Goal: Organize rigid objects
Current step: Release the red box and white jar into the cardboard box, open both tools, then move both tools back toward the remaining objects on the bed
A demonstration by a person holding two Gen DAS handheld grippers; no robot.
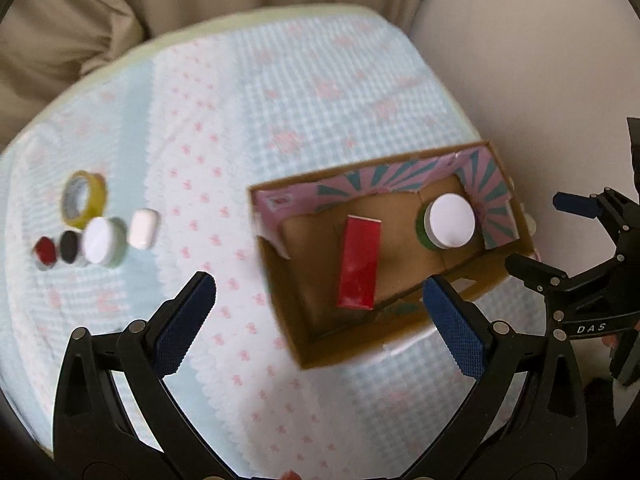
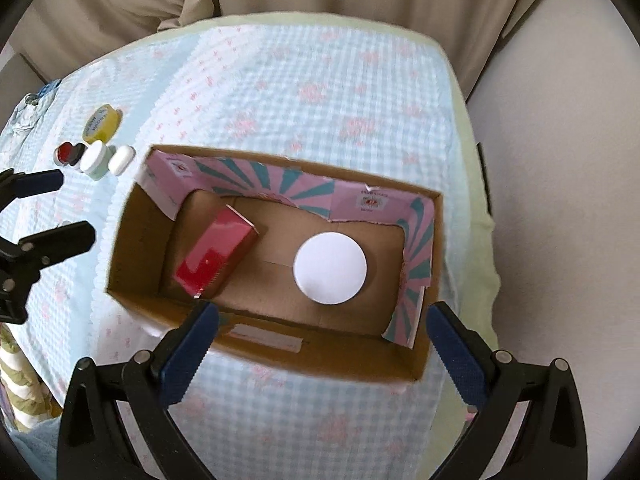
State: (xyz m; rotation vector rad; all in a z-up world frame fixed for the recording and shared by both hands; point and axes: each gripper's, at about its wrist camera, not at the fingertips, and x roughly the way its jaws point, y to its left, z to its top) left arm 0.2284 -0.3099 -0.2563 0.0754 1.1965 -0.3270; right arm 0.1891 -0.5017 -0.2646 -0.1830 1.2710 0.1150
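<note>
An open cardboard box [image 1: 280, 292] [image 2: 132, 240] sits on the table and holds a red box [image 1: 359, 262] [image 2: 214, 256] and a white-lidded jar [image 1: 450, 220] [image 2: 330, 268]. On the cloth to the left lie a yellow tape roll [image 1: 84, 199] [image 2: 102, 122], a white-lidded jar [image 1: 105, 241] [image 2: 94, 159], a small white case [image 1: 143, 229] [image 2: 121, 160], a red pot [image 1: 45, 253] [image 2: 63, 153] and a black pot [image 1: 70, 247] [image 2: 77, 153]. My left gripper [image 1: 318, 294] is open and empty above the cloth, by the box's near left corner. My right gripper [image 2: 324, 324] is open and empty above the box's near wall.
The table wears a blue checked cloth [image 1: 224, 120] [image 2: 320, 92] with pink marks. Beige curtains [image 1: 120, 8] hang behind it. A pale wall [image 2: 560, 200] is to the right. The right gripper shows at the right edge of the left wrist view [image 1: 568, 236].
</note>
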